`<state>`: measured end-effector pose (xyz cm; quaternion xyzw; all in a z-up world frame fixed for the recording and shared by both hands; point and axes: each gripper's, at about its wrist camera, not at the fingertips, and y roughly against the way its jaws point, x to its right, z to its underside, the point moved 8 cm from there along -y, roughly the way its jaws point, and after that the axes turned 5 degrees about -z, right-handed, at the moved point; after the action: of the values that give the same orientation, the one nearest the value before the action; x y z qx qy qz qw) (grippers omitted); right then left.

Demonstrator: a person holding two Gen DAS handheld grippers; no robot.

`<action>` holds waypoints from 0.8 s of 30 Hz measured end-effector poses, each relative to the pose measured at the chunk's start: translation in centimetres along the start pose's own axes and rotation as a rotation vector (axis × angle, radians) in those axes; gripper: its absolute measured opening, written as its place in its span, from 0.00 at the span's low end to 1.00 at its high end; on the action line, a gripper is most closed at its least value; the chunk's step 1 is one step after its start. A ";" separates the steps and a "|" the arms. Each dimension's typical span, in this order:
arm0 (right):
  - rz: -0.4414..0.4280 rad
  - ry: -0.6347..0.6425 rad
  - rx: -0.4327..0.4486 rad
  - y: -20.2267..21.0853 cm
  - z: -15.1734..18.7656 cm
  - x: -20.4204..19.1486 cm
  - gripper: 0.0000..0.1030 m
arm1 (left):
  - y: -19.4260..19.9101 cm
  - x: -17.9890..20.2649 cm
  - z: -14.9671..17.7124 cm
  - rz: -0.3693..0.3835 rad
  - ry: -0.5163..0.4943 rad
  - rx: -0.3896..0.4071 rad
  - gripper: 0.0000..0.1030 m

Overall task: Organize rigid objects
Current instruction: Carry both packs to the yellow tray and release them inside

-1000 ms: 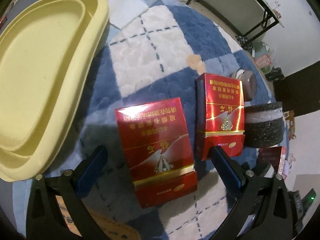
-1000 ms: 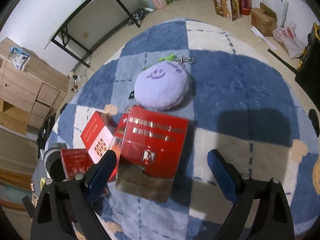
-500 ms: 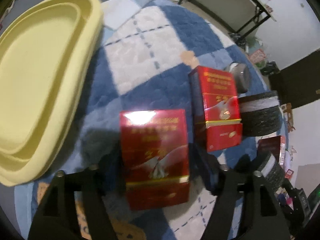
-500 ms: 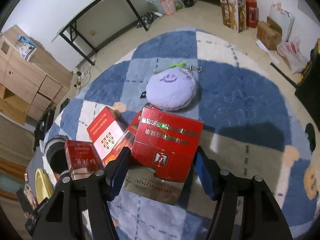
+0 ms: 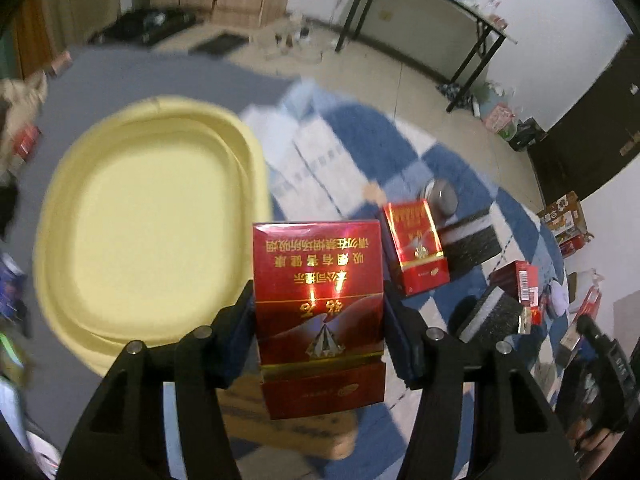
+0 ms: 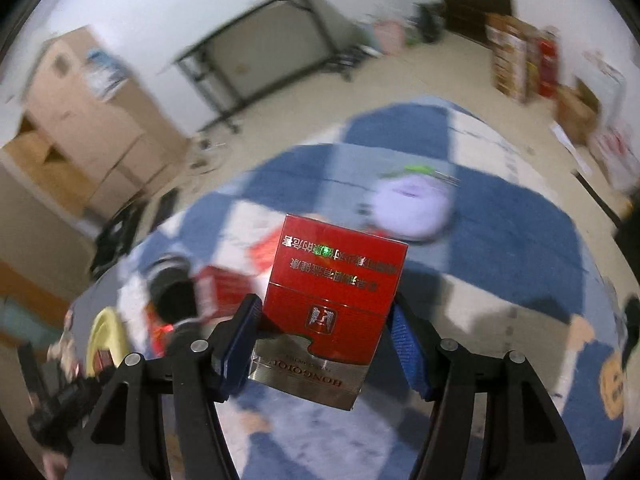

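Observation:
A dark red cigarette box (image 5: 318,280) with gold print is held up off the rug, and my left gripper (image 5: 319,300) is still closing, its pads pressing the box's two sides. Behind it to the left lies the big yellow tray (image 5: 152,232), with nothing in it. In the right wrist view, my right gripper (image 6: 324,308) is shut on a bright red and silver cigarette box (image 6: 336,280), also lifted above the blue and white rug (image 6: 500,240). A second red box (image 5: 416,252) stands on the rug to the right.
Black foam blocks (image 5: 472,240) and a small red pack (image 5: 520,280) sit on the rug at the right, near a round grey tin (image 5: 440,196). A purple plush (image 6: 412,208) lies farther back. A black-legged table (image 5: 420,8) stands by the wall.
Both grippers closed from wide open onto their boxes and lifted them off the rug. The views have tilted up, so more of the room shows.

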<state>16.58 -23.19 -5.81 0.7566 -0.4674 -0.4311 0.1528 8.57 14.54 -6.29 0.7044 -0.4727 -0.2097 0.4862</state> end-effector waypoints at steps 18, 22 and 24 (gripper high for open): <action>-0.237 0.681 -0.214 -2.9 8.6 -31.7 0.61 | 4.1 -14.0 -3.9 -0.133 0.012 0.104 0.58; -0.249 0.751 -0.326 -8.1 13.4 -35.0 0.61 | 2.3 -17.6 -4.8 -0.133 0.056 0.062 0.58; -0.244 0.787 -0.363 -10.6 15.0 -36.1 0.61 | 0.8 -18.6 -5.1 -0.162 0.050 0.041 0.58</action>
<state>3.83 15.15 -2.90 0.8735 -0.1979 -0.2003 0.3971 3.37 33.18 -6.36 0.7552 -0.4059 -0.2211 0.4647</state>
